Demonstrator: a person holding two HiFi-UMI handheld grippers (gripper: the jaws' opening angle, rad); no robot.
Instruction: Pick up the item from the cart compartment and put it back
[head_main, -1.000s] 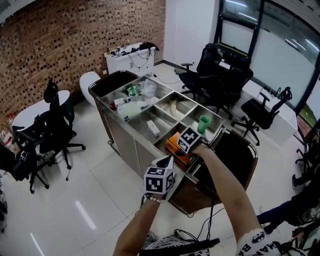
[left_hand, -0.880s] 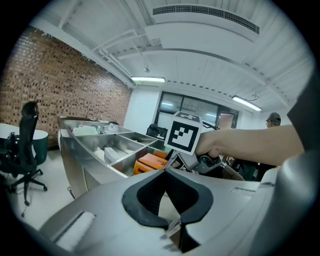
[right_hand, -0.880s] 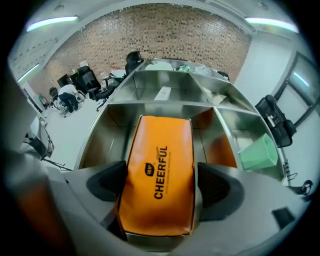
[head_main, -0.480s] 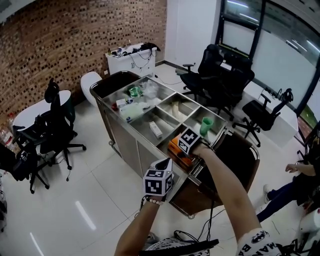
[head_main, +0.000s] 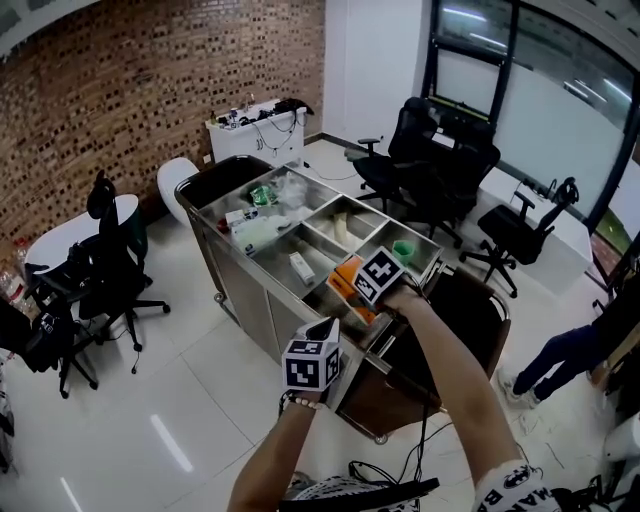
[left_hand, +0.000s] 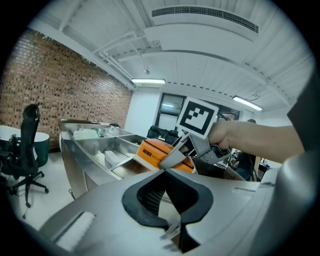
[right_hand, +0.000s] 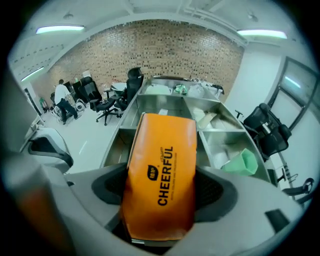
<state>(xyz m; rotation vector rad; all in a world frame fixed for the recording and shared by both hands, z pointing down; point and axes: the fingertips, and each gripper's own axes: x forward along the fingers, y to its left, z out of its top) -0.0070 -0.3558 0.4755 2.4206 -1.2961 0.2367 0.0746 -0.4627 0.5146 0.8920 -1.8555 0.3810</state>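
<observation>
It was an office: black swivel chairs clustered at one o'clock, a brick wall ran along eleven, glass partitions stood at two, a cable-strewn white desk at twelve.

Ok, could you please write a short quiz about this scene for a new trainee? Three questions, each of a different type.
1. True or false: the left gripper holds nothing.
2. The right gripper holds an orange pack above the cart. Which word is printed on it? A) CHEERFUL B) SUNRISE C) CRUNCHY
3. Fill in: the cup in the cart's compartment is ___ in colour.
Key: 1 true. 2 A; that gripper's jaws have just been closing on the pack. 3 green.
</observation>
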